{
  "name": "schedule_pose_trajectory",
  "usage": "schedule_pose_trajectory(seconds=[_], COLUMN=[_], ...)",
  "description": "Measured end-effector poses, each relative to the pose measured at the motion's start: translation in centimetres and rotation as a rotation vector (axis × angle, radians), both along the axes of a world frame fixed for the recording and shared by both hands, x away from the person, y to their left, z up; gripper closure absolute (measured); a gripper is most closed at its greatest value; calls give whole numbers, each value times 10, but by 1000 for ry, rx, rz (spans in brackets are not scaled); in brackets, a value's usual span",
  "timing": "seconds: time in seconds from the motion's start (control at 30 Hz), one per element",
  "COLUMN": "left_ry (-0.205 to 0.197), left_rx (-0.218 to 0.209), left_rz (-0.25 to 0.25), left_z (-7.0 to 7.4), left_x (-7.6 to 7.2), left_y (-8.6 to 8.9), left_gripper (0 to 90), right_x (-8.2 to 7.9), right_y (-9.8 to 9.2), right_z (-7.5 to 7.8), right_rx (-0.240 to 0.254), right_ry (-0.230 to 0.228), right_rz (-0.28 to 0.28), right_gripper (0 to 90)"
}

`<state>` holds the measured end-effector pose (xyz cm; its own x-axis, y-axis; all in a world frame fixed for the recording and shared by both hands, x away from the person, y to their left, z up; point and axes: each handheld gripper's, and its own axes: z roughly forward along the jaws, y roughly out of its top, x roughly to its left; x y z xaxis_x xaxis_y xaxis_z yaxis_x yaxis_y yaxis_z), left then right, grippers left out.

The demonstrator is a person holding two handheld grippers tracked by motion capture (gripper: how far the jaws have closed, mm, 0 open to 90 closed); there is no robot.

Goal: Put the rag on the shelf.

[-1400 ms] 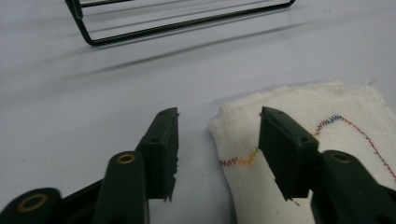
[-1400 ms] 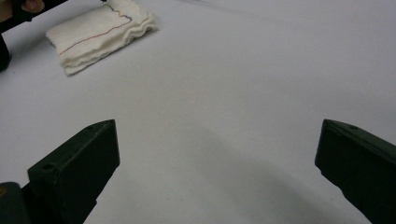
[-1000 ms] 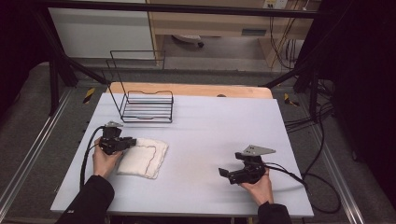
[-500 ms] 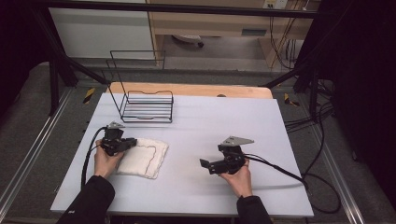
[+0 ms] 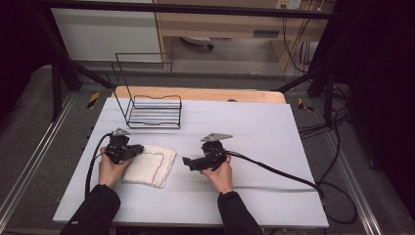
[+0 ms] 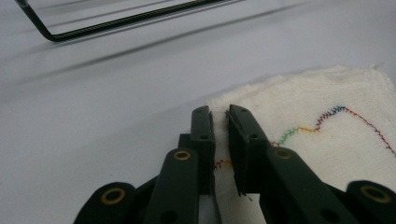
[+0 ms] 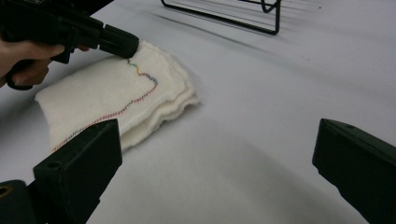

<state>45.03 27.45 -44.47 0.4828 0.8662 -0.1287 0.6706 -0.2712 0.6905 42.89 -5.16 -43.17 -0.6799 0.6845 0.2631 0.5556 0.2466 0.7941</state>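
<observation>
Lying flat near the worktop's [image 5: 274, 196] front left, a folded white cloth [image 5: 151, 166] with a wavy multicoloured stitch line has its far left corner pinched between the nearly closed jaws of the left tool [image 6: 219, 122]. Just right of the cloth, apart from it, the right tool [image 5: 188, 162] points toward it with jaws spread wide over bare surface. Farther back, a black wire rack [image 5: 152, 111] stands on the worktop, well clear of both tools.
</observation>
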Motion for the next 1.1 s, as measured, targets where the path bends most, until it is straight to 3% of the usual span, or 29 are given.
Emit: schedule_pose_trajectory(seconds=[0.5,0.77,0.83,1.1], left_ry=[-16,-20,-21,-22], left_rx=[12,13,14,20], left_rz=[-11,-8,-12,-12], left_z=[0,0,0,0], left_x=[-1,-2,-1,-2], left_y=[-1,-1,-1,-2], left_gripper=[802,805,805,804], right_x=[28,32,33,34], right_y=[42,59,62,73], right_z=[-9,-16,-18,-22], right_rx=[-46,-56,-78,-110], right_ry=[13,60,69,68], right_rz=[-18,5,3,11], right_gripper=[70,229,263,415])
